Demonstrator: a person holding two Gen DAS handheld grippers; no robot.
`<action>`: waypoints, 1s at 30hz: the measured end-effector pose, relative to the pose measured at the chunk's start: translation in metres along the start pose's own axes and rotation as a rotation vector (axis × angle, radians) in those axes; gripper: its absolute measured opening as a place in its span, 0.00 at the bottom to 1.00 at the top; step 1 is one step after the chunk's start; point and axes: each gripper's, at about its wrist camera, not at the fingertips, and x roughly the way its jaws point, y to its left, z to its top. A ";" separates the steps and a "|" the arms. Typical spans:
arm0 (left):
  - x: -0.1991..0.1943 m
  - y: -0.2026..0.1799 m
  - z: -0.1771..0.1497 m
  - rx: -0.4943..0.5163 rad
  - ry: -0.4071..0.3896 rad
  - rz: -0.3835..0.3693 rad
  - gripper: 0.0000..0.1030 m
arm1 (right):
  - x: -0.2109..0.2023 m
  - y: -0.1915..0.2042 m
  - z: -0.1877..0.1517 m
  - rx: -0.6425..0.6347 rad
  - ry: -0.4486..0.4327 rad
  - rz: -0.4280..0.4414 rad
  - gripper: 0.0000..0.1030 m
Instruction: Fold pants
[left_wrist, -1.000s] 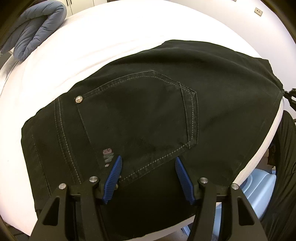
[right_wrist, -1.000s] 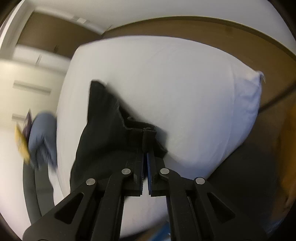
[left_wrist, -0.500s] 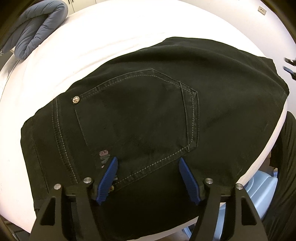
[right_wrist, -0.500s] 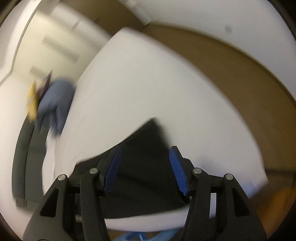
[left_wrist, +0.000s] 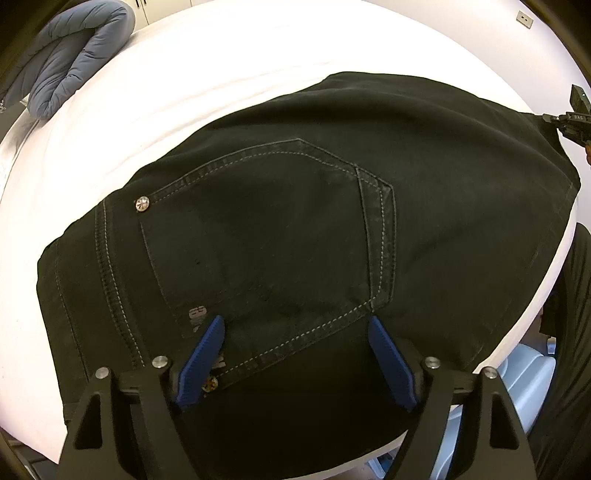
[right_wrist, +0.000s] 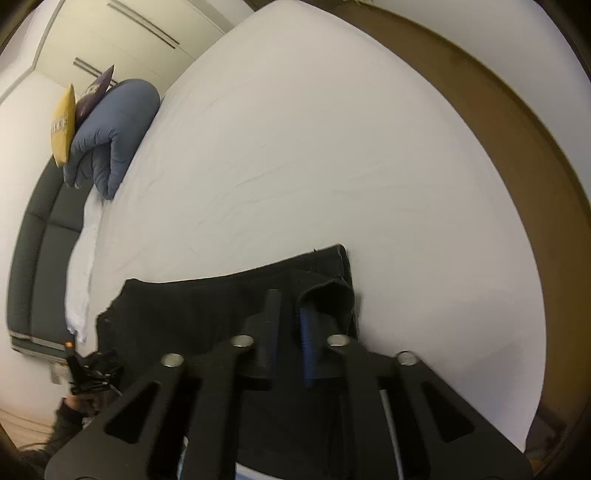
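Note:
The black pants (left_wrist: 295, 229) lie folded flat on the white bed (left_wrist: 207, 70), back pocket up, near the bed's front edge. My left gripper (left_wrist: 295, 325) is open and hovers just over the pocket's lower corner, holding nothing. In the right wrist view the pants (right_wrist: 192, 310) lie at the bed's near edge. My right gripper (right_wrist: 291, 314) sits over the pants' right end with its jaws a narrow gap apart; a raised fold of cloth (right_wrist: 328, 295) lies against the blue pad. It also shows at the far right of the left wrist view (left_wrist: 576, 118).
A folded blue duvet (left_wrist: 74, 48) lies at the far left of the bed, also seen in the right wrist view (right_wrist: 110, 136) beside a yellow cushion (right_wrist: 62, 125). A pale blue bin (left_wrist: 524, 384) stands below the bed's front edge. A wooden frame (right_wrist: 517, 147) borders the bed.
My right gripper let go of the pants' end, opened wide, then came back down over that end with its jaws nearly together. The pants' right end now lies flat. My left gripper stayed open in place.

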 end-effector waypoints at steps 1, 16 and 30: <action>0.000 -0.001 0.000 -0.001 -0.001 0.001 0.80 | -0.004 0.008 0.001 -0.033 -0.044 -0.006 0.03; 0.002 0.000 -0.008 0.002 -0.009 0.003 0.84 | -0.107 -0.049 -0.073 0.174 -0.292 -0.338 0.12; 0.006 -0.009 -0.005 -0.016 -0.007 0.024 0.87 | -0.113 -0.001 -0.188 0.506 -0.215 0.087 0.65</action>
